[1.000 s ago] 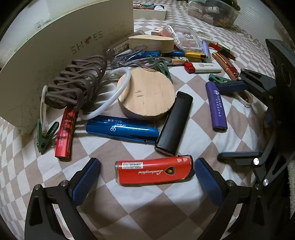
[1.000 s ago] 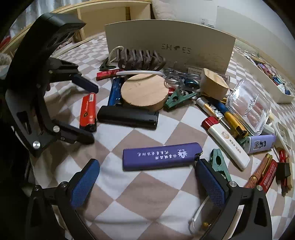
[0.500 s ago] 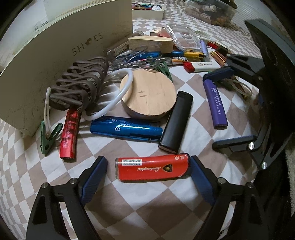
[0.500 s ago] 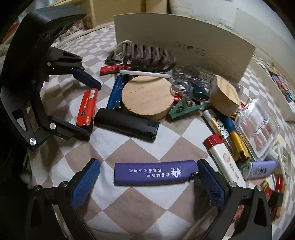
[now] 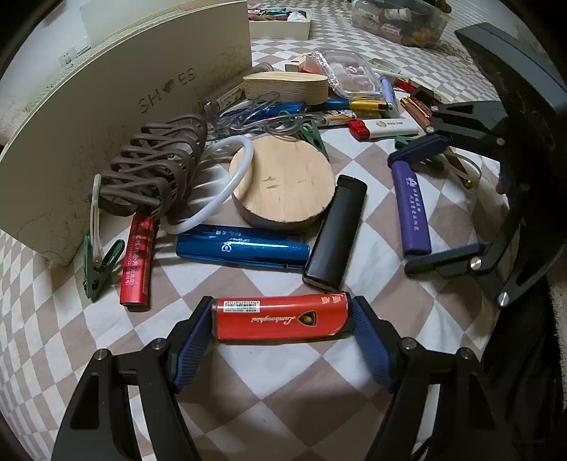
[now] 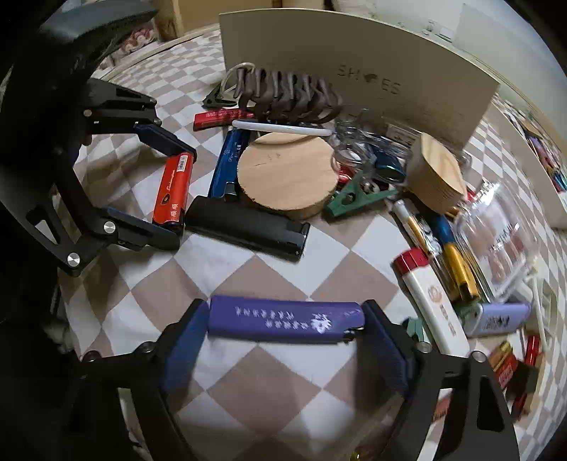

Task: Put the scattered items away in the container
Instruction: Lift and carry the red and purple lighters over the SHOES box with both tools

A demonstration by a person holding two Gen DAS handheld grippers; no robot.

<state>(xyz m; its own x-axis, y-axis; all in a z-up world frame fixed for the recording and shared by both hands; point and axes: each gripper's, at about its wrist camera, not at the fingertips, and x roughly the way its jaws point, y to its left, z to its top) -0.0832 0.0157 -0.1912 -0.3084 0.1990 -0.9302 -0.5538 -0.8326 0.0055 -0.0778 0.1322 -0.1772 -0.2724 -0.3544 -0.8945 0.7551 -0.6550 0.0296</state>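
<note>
lighters first, nearest to us: red lighter lying crosswise between the pads of our left gripper, whose jaws are closing, both blue pads at or touching its two ends; purple lighter likewise end to end within our right gripper, jaws closing, pads at its ends; whether either pad yet presses firmly we cannot tell; both lighters lie flat on the checked cloth;
next out, in the left wrist view: black lighter angled beside a blue tube; small red tube and green clip to the left;
beyond these: round wooden disc, a white ring leaning on its edge; brown claw clip against the box wall;
farther: white lighter with red cap, clear plastic case, oval wooden block, a tangle of clear and blue bits we cannot sort;
farthest: cream shoe box, upright along the left, lettered "shoes"; small white tray and clear tub of oddments at the back.
</note>
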